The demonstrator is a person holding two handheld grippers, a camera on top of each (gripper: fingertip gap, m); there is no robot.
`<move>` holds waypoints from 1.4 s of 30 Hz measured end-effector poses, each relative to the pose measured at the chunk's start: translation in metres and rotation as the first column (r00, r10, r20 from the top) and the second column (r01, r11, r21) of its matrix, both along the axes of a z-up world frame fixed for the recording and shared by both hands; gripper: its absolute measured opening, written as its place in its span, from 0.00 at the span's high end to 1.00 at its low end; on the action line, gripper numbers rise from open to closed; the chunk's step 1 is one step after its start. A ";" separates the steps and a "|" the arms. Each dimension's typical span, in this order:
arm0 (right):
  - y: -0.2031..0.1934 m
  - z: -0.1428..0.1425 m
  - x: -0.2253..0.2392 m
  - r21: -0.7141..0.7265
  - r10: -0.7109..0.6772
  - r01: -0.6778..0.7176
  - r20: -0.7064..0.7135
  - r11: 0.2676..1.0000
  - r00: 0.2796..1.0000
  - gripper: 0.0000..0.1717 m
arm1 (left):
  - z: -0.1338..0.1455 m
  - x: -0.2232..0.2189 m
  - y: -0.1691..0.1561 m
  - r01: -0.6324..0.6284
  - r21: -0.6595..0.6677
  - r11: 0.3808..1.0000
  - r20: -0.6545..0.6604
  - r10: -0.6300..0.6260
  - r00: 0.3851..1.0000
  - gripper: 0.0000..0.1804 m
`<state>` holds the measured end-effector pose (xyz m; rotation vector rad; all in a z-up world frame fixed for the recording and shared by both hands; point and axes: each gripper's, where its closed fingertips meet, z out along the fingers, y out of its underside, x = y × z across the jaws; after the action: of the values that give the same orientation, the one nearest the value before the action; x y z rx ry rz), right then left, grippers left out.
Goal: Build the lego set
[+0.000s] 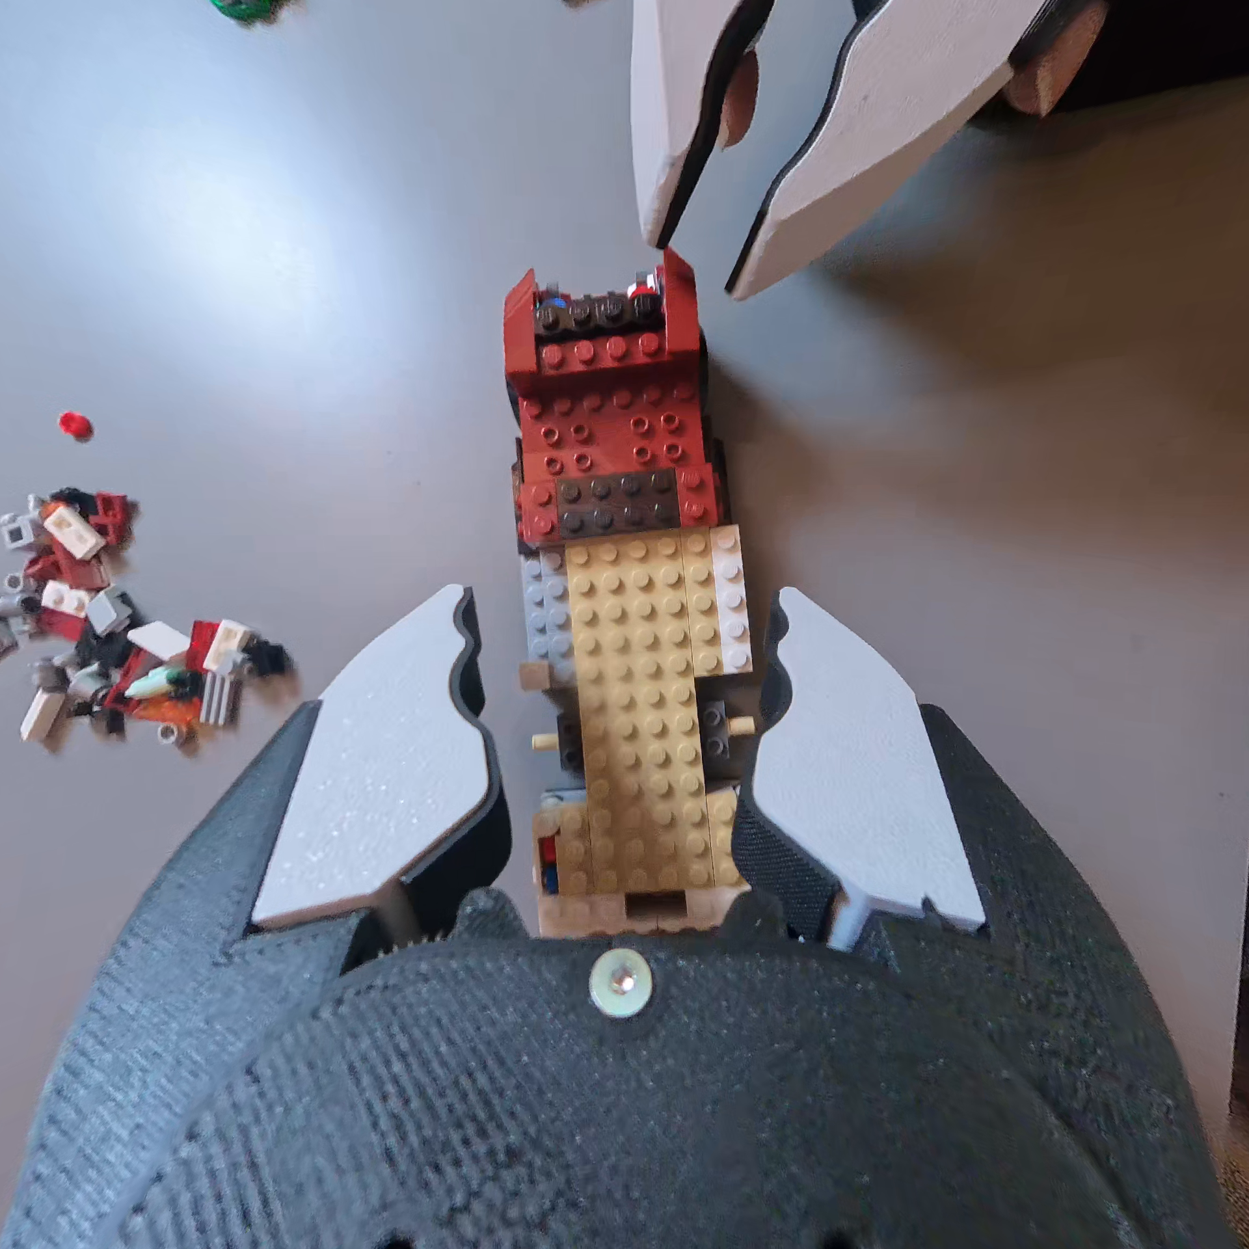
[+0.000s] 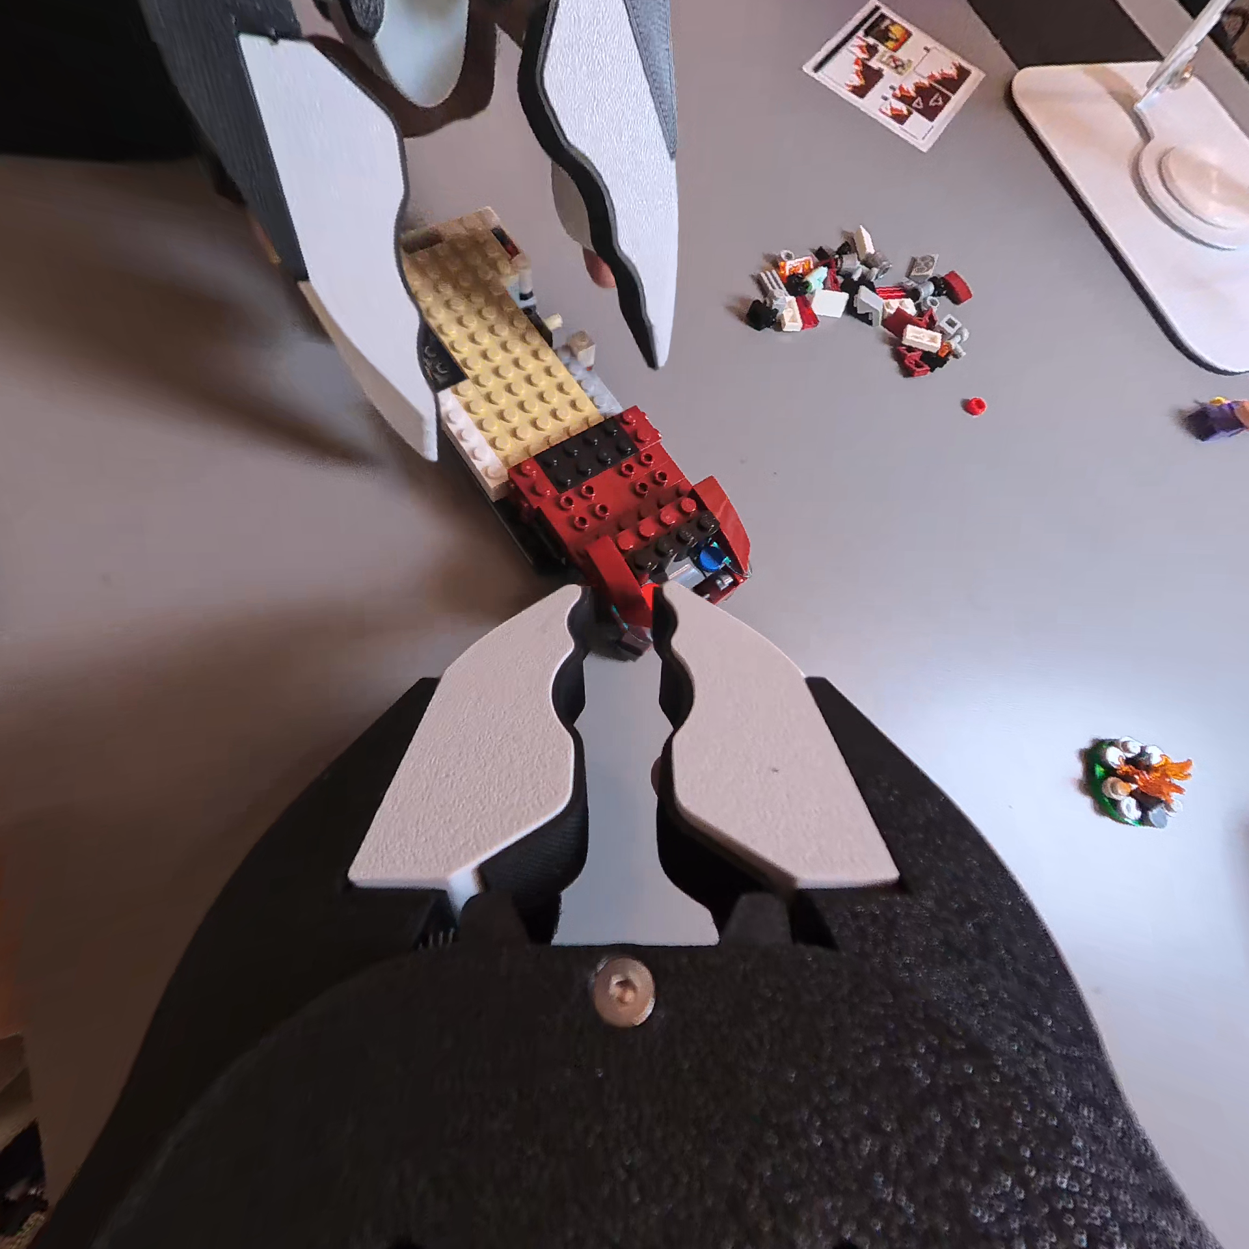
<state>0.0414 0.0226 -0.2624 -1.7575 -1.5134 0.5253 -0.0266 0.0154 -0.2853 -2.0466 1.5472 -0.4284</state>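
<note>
The right hand-held gripper point(image 2: 625, 595) has its jaws drawn narrow around the dark red curved piece point(image 2: 618, 574) at the front corner of the brick-built vehicle point(image 1: 628, 608). Both fingertips point(image 2: 679, 611) sit against that piece on either side, so it reads as a pinch on it, though the contact on the left pad is partly hidden.

The left hand-held gripper point(image 1: 625, 601) stands wide open astride the tan rear deck point(image 1: 642, 676) of the same model. A clear strip of the grey surface point(image 1: 270, 236) shows between each pad and the model's sides, so nothing is gripped there.

The model lies flat near the middle of the surface, its dark red nose pointing at the right hand-held gripper and its tan tail under the left one.

Further out, toward the far edge in the right wrist view, lie a heap of loose bricks point(image 2: 872, 304), a single small red stud point(image 2: 974, 405), a printed sheet point(image 2: 892, 71) and a white stand base point(image 2: 1142, 189). A small green-based piece with orange flames point(image 2: 1139, 780) sits apart near the right edge.
</note>
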 end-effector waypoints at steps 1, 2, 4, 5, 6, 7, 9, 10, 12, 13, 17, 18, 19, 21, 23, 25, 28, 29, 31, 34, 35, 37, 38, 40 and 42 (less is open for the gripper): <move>-0.001 0.001 -0.001 0.005 0.011 -0.011 0.000 1.000 1.000 0.90 | 0.001 -0.005 -0.001 -0.009 0.003 1.000 0.001 0.009 1.000 0.56; -0.002 0.002 -0.002 0.012 0.025 -0.025 0.002 1.000 1.000 0.91 | 0.001 -0.010 -0.003 -0.018 0.006 1.000 0.000 0.018 1.000 0.56; -0.004 0.003 -0.006 0.039 0.050 -0.051 0.020 0.998 0.999 0.94 | 0.002 -0.020 -0.005 -0.036 0.010 0.999 -0.002 0.036 0.999 0.57; -0.003 0.003 -0.008 0.056 0.059 -0.061 0.039 0.997 0.997 0.94 | 0.003 -0.025 -0.007 -0.046 0.008 0.999 0.000 0.046 0.999 0.57; -0.003 0.001 -0.009 0.066 0.072 -0.077 0.063 0.995 0.995 0.94 | 0.004 -0.029 -0.008 -0.055 0.004 0.998 0.006 0.055 0.998 0.57; -0.003 0.000 -0.010 0.071 0.084 -0.090 0.084 0.993 0.993 0.95 | 0.005 -0.032 -0.011 -0.062 0.000 0.998 0.014 0.062 0.998 0.56; -0.002 -0.002 -0.011 0.077 0.097 -0.106 0.115 0.991 0.989 0.96 | 0.010 -0.040 -0.013 -0.085 0.000 0.996 0.035 0.085 0.996 0.56; -0.001 -0.003 -0.012 0.076 0.102 -0.112 0.125 0.991 0.987 0.97 | 0.010 -0.044 -0.014 -0.096 0.000 0.995 0.038 0.096 0.995 0.56; -0.001 -0.003 -0.012 0.071 0.117 -0.129 0.147 0.989 0.982 0.97 | 0.008 -0.054 -0.016 -0.111 -0.001 0.994 0.022 0.111 0.994 0.54; -0.001 -0.003 -0.012 0.072 0.127 -0.140 0.162 0.988 0.979 0.97 | 0.005 -0.059 -0.018 -0.115 -0.002 0.993 0.011 0.115 0.993 0.53; 0.001 -0.003 -0.013 0.091 0.172 -0.200 0.249 0.976 0.953 0.96 | -0.005 -0.071 -0.025 -0.117 -0.037 0.992 -0.015 0.117 0.993 0.51; 0.001 -0.004 -0.013 0.091 0.182 -0.213 0.265 0.973 0.947 0.95 | -0.007 -0.072 -0.025 -0.117 -0.039 0.992 -0.015 0.117 0.993 0.51; 0.001 -0.004 -0.013 0.087 0.193 -0.225 0.280 0.970 0.940 0.95 | -0.010 -0.073 -0.026 -0.115 -0.046 0.992 -0.020 0.114 0.993 0.52; 0.000 -0.004 -0.013 0.068 0.219 -0.251 0.307 0.966 0.926 0.95 | -0.012 -0.073 -0.026 -0.110 -0.045 0.993 -0.008 0.110 0.994 0.55; 0.001 -0.005 -0.012 0.062 0.240 -0.275 0.336 0.959 0.911 0.95 | -0.012 -0.072 -0.025 -0.101 -0.045 0.994 0.010 0.102 0.995 0.60; 0.001 -0.006 -0.011 0.055 0.263 -0.303 0.366 0.952 0.893 0.95 | -0.012 -0.072 -0.024 -0.094 -0.034 0.995 0.022 0.095 0.995 0.60; 0.001 -0.007 -0.011 0.037 0.304 -0.348 0.405 0.937 0.862 0.95 | -0.012 -0.071 -0.023 -0.085 -0.025 0.996 0.034 0.085 0.996 0.60; 0.001 -0.007 -0.011 0.027 0.321 -0.363 0.413 0.931 0.852 0.95 | -0.012 -0.071 -0.023 -0.084 -0.025 0.996 0.040 0.085 0.996 0.60; 0.001 -0.007 -0.011 0.010 0.355 -0.395 0.417 0.919 0.836 0.95 | -0.012 -0.071 -0.023 -0.082 -0.023 0.996 0.048 0.083 0.995 0.60; 0.000 -0.007 -0.010 -0.014 0.401 -0.436 0.416 0.900 0.816 0.95 | -0.011 -0.071 -0.023 -0.078 -0.021 0.997 0.056 0.079 0.995 0.60; 0.000 -0.007 -0.010 -0.023 0.410 -0.442 0.417 0.897 0.811 0.95 | -0.011 -0.071 -0.023 -0.078 -0.021 0.997 0.059 0.079 0.995 0.60; 0.000 -0.006 -0.010 -0.029 0.425 -0.456 0.419 0.890 0.803 0.95 | -0.011 -0.071 -0.023 -0.077 -0.020 0.997 0.064 0.078 0.995 0.60; 0.000 -0.006 -0.010 -0.028 0.429 -0.461 0.419 0.887 0.800 0.95 | -0.011 -0.071 -0.023 -0.076 -0.020 0.997 0.068 0.077 0.995 0.60; -0.001 -0.006 -0.010 -0.023 0.435 -0.469 0.416 0.883 0.798 0.95 | -0.011 -0.071 -0.023 -0.074 -0.019 0.997 0.076 0.075 0.994 0.60; -0.001 -0.006 -0.009 -0.023 0.438 -0.472 0.412 0.882 0.799 0.95 | -0.011 -0.071 -0.023 -0.072 -0.019 0.997 0.079 0.074 0.994 0.60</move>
<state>0.0319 0.0216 -0.2682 -1.4898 -2.2522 0.3280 -0.0976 -0.0073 -0.2965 -2.0654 1.4218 -0.4900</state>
